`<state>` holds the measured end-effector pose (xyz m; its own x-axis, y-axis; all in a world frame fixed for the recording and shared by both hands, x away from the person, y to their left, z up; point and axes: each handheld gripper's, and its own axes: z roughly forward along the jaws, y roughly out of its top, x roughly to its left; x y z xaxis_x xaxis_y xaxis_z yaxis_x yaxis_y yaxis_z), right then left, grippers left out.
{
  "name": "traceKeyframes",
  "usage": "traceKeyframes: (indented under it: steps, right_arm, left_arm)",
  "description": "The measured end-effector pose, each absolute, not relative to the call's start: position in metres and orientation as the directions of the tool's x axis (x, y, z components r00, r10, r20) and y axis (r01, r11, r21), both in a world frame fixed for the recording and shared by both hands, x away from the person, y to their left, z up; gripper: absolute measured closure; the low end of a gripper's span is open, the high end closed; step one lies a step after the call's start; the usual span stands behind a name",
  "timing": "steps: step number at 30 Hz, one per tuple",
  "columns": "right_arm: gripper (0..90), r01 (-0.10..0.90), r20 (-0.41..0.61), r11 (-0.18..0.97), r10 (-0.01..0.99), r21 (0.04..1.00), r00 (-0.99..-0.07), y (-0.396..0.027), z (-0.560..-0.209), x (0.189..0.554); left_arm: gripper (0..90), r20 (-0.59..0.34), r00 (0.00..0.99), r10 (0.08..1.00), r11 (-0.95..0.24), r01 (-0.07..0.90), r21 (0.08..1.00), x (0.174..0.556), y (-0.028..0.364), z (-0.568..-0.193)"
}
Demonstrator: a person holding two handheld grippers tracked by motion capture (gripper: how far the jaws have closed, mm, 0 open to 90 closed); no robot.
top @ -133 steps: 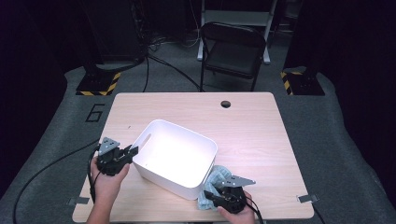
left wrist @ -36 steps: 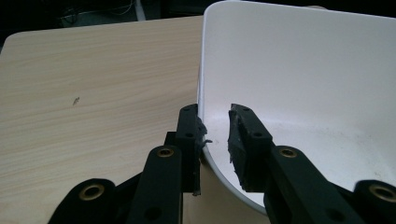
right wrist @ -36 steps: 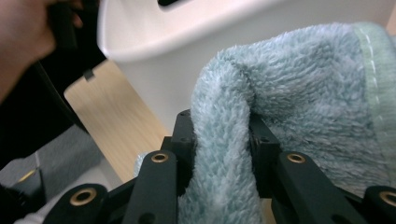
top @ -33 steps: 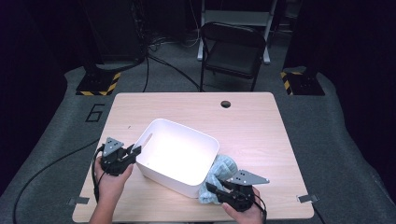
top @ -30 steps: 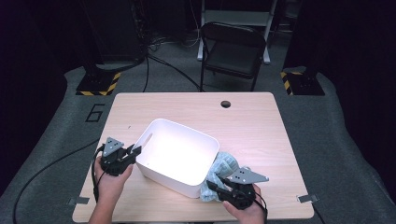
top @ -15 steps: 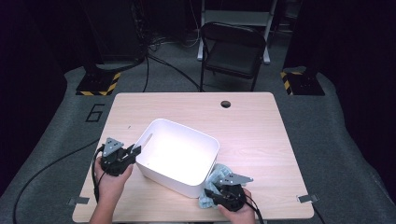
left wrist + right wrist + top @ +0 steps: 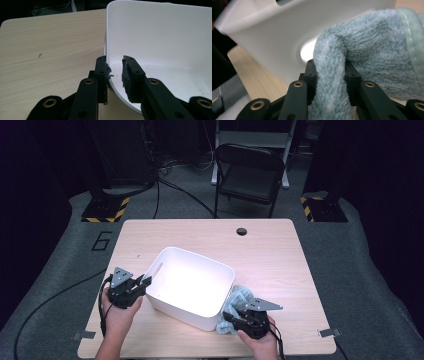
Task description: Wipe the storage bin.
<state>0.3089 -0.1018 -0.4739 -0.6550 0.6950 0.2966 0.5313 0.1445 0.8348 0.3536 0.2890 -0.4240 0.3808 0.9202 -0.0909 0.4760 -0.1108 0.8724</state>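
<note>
At a wooden counter, the left gripper straddles the rim of a white tub, one jaw outside the wall and one inside, clamped on it. The right gripper pinches a fold of blue-green towel, bunched on the counter against the tub's near right corner.

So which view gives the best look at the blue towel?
The right gripper view: the blue towel sits close up, its fold pinched between the right gripper and pressed beside the white tub. The high view shows it as a small bunch by the tub's corner.
</note>
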Motion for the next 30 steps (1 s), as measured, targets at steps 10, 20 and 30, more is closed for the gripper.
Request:
traceKeyframes:
  steps: [10,20,30]
  right_arm:
    - [69.9,0.535,0.308,0.138,0.689,0.833,-0.657,-0.106,-0.476,0.310]
    - [69.9,0.624,0.303,0.236,0.713,0.745,-0.632,-0.092,-0.507,0.307]
    - [68.9,0.633,0.342,0.218,0.689,0.742,-0.639,-0.096,-0.503,0.293]
  left_arm:
    - [74.3,-0.096,0.376,0.922,-0.102,0.475,0.874,0.353,0.285,-0.424]
    - [73.8,-0.107,0.372,0.922,-0.090,0.476,0.875,0.354,0.286,-0.425]
    - [70.9,-0.126,0.384,0.915,-0.083,0.483,0.872,0.354,0.286,-0.426]
